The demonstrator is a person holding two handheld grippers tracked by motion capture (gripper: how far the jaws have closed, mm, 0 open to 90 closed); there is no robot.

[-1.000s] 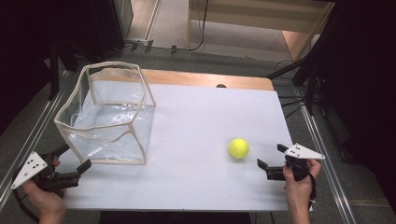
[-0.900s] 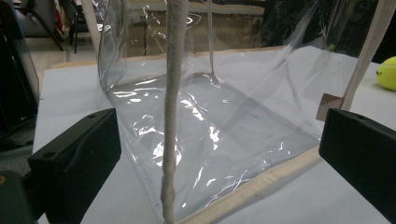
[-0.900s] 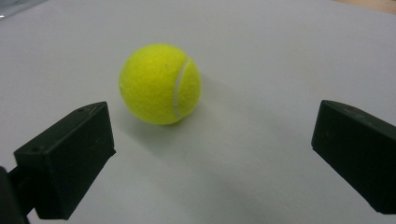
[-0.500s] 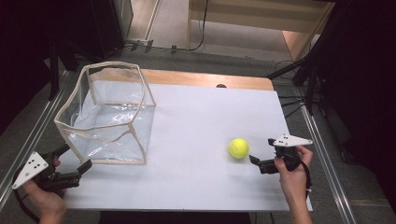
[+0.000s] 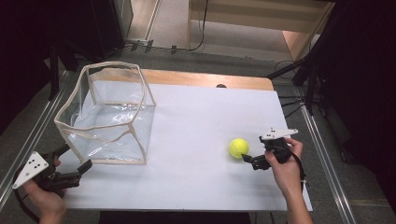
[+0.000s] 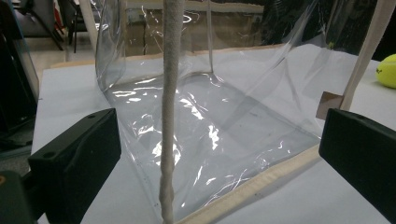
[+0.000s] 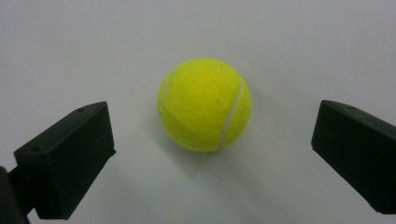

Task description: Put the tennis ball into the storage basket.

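While the yellow tennis ball rests on the white table, well right of the clear plastic bag, the right gripper sits just beside it, jaws spread wide with the ball between and ahead of them, seemingly untouched. At the bag's near corner, the left gripper is likewise released, holding nothing.

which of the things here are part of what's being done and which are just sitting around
In use: tennis ball, right gripper open around it, clear bag, left gripper open at the bag's corner.
Lying about: dark knob at the table's far edge.
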